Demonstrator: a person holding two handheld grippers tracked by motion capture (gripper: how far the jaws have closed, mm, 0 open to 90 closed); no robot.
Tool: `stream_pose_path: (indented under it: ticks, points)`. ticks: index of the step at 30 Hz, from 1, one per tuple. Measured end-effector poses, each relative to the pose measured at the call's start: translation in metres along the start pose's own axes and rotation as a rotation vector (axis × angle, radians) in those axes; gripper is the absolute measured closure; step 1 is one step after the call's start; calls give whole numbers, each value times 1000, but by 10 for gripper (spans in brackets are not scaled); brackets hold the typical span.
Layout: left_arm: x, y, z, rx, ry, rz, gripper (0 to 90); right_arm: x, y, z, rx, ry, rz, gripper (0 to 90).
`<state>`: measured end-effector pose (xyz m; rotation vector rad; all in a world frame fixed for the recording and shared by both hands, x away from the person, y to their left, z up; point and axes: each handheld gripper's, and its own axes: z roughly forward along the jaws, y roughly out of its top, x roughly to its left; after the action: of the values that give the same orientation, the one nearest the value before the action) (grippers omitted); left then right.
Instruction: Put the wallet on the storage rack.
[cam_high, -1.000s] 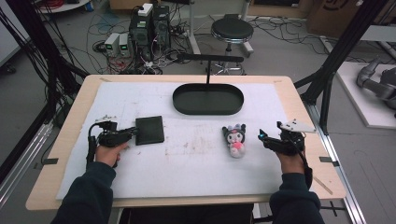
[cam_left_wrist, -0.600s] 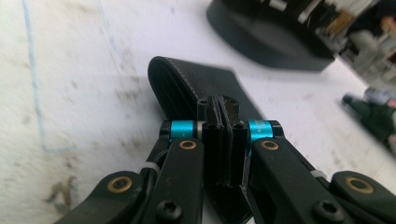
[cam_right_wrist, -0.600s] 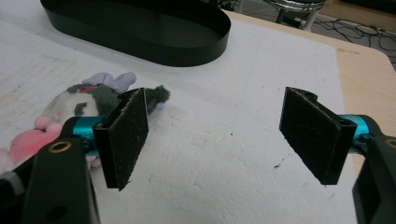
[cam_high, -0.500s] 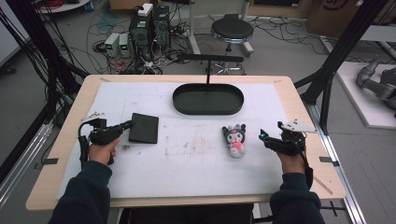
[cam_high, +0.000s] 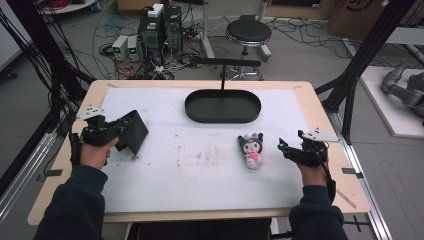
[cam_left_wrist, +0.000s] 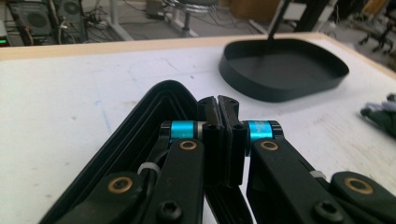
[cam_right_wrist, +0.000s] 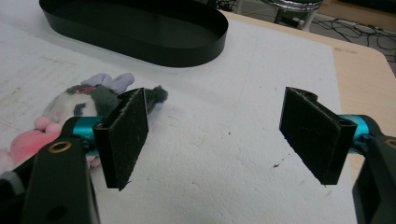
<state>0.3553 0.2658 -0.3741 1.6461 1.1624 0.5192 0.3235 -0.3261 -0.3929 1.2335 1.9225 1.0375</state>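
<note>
My left gripper (cam_high: 119, 131) is clamped on the near edge of the black square tray (cam_high: 133, 131); in the left gripper view the jaws stand pressed together with the tray's (cam_left_wrist: 140, 135) rim caught between the pads. The jaws have just been closing on that rim. The tray sits at the left of the high view, tilted, its gripped edge raised and its lower corner at or near the white mat (cam_high: 200, 170); whether that corner touches the mat I cannot tell at this resolution.

My right gripper (cam_high: 282, 146) stands with its jaws apart and nothing between them; the right gripper view shows bare mat between the two pads (cam_right_wrist: 123, 133).

Surroundings:
- Plush toy (cam_high: 251, 149): lies on the mat right of centre, just beside the right gripper's tips, apart from them.
- Black oval tray (cam_high: 223, 106): at upper centre of the mat, with a thin post rising at its far side, well apart from both grippers.
- Nothing lies between the square tray and the oval tray.

My left hand (cam_high: 94, 152) holds its gripper pointing toward frame right. My right hand (cam_high: 314, 172) holds its gripper low over the mat's right edge, pointing toward frame left.
</note>
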Motion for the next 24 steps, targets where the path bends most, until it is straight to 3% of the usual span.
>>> stream_pose_path:
  ticks: [5,9,17,24]
  points:
    - [-18,-7,8,6,-42,22,882,0,0,-1,-1,1,1,241]
    - [-27,-11,10,29,-50,50,881,-1,-1,-2,-1,-1,5,241]
    - [-32,-15,12,23,-76,71,875,-1,-1,-3,-3,-2,8,241]
    - [-33,-14,13,25,-76,59,847,-1,-1,-3,-2,-1,6,241]
